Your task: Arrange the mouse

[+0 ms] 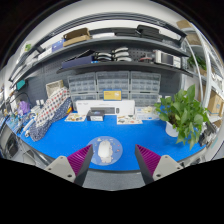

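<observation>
A white mouse (105, 152) lies on a round pale mouse pad (111, 149) on the blue table top (140, 135). My gripper (113, 163) is open and empty, hovering above the near table edge. Its two fingers (77, 160) with magenta pads stand wide apart. The mouse sits just ahead of them, nearer the left finger, with clear gaps on both sides.
A green potted plant (183, 112) stands at the right of the table. A patterned bundle (48, 110) lies at the left. White boxes and small items (100, 108) line the back, below shelves (110, 55) with drawers and clutter.
</observation>
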Demonstrator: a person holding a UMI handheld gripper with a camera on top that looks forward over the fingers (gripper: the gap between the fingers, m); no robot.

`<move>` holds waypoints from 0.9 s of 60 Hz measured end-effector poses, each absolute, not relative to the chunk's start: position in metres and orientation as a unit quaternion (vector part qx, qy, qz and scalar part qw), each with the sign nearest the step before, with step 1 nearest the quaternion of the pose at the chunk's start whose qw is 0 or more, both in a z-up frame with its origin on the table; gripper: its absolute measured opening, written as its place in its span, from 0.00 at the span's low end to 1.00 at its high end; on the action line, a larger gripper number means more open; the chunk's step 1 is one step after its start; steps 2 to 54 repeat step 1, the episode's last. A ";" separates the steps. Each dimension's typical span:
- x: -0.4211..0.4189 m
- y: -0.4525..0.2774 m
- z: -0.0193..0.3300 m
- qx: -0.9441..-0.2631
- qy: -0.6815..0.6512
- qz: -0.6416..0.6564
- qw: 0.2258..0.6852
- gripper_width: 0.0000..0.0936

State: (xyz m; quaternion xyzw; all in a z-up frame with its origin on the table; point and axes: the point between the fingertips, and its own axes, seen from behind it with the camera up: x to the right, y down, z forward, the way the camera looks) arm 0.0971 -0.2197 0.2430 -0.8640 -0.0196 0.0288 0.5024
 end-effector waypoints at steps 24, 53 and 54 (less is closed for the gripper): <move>0.097 -0.220 0.243 -0.864 -0.020 0.029 0.502 0.92; 0.097 -0.220 0.243 -0.864 -0.020 0.029 0.502 0.92; 0.097 -0.220 0.243 -0.864 -0.020 0.029 0.502 0.92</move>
